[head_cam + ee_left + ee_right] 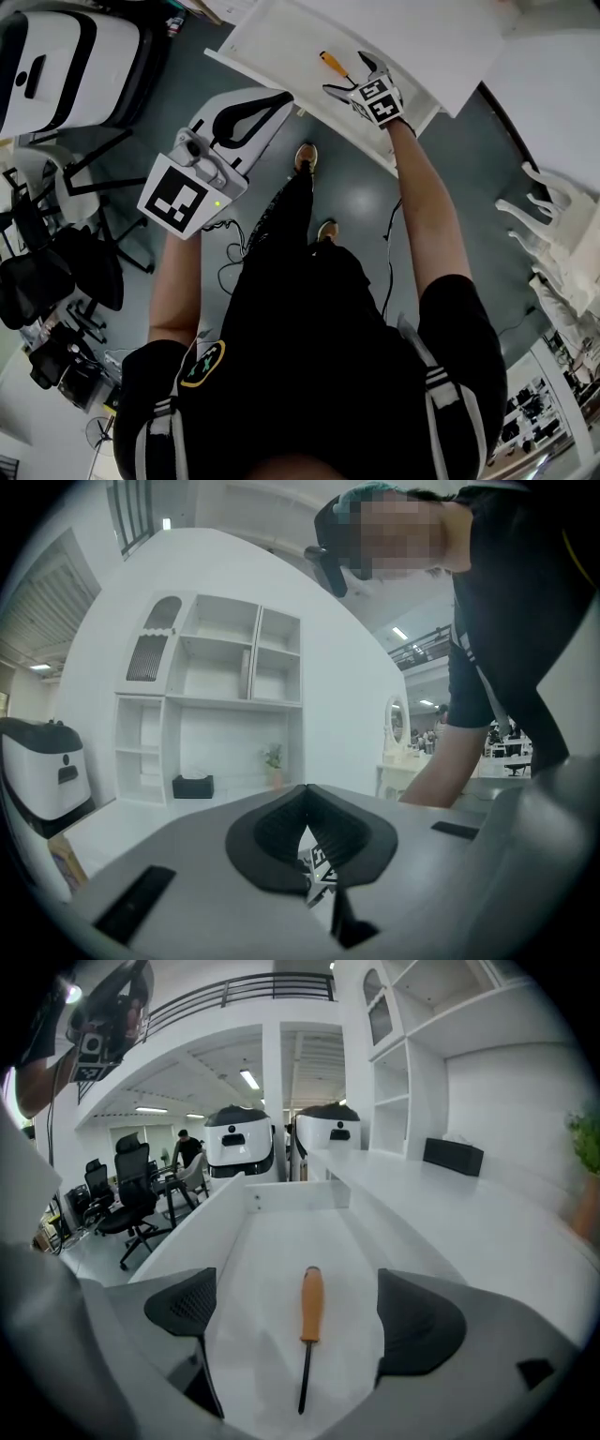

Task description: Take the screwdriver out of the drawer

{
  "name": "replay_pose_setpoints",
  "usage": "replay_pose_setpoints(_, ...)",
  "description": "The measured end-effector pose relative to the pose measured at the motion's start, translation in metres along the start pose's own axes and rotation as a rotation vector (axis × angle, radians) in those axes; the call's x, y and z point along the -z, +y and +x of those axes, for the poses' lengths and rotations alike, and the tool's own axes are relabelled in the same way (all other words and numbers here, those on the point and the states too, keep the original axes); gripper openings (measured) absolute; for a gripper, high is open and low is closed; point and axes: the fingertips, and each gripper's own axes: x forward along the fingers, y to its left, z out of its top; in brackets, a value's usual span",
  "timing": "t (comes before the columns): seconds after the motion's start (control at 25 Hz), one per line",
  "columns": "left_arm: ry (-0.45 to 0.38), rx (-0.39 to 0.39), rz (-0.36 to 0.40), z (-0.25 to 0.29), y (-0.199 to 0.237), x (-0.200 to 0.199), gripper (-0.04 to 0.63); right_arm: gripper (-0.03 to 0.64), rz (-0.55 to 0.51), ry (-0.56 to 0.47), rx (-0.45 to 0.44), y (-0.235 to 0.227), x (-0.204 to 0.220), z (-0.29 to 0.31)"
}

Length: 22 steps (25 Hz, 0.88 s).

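Observation:
A screwdriver (310,1309) with an orange handle and dark shaft lies flat on the floor of the open white drawer (272,1232). My right gripper (302,1324) is open, low over the drawer, one finger on each side of the screwdriver and apart from it. In the head view the screwdriver (332,64) lies just beyond the right gripper (349,76), inside the drawer (281,37). My left gripper (251,116) is shut on nothing and held in the air to the left of the drawer. Its dark pads (281,834) meet in the left gripper view.
White-and-black machines (56,56) and office chairs (56,272) stand at the left. A white chair (553,225) is at the right. White shelving (216,696) holds a black box (192,786) and a small plant (273,758). The person's feet (305,155) are below the drawer.

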Motion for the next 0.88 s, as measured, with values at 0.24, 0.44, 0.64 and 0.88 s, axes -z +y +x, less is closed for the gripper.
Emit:
replay_pose_setpoints(0.24, 0.011, -0.014, -0.007, 0.000, 0.009, 0.007, 0.017, 0.551, 0.043, 0.085, 0.002, -0.012, 0.030, 0.024)
replay_pose_setpoints(0.44, 0.021, -0.024, -0.005, -0.003, 0.010, 0.011, 0.017, 0.546, 0.066, 0.119, 0.008, -0.016, 0.049, 0.033)
replay_pose_setpoints(0.64, 0.023, -0.033, -0.013, -0.004, 0.010, 0.015, 0.017, 0.538, 0.059, 0.146, 0.017, -0.019, 0.053, 0.039)
replay_pose_setpoints(0.88, 0.031, -0.036, -0.022, -0.004, 0.011, 0.019, 0.017, 0.508, 0.060, 0.168, 0.018, -0.023, 0.060, 0.043)
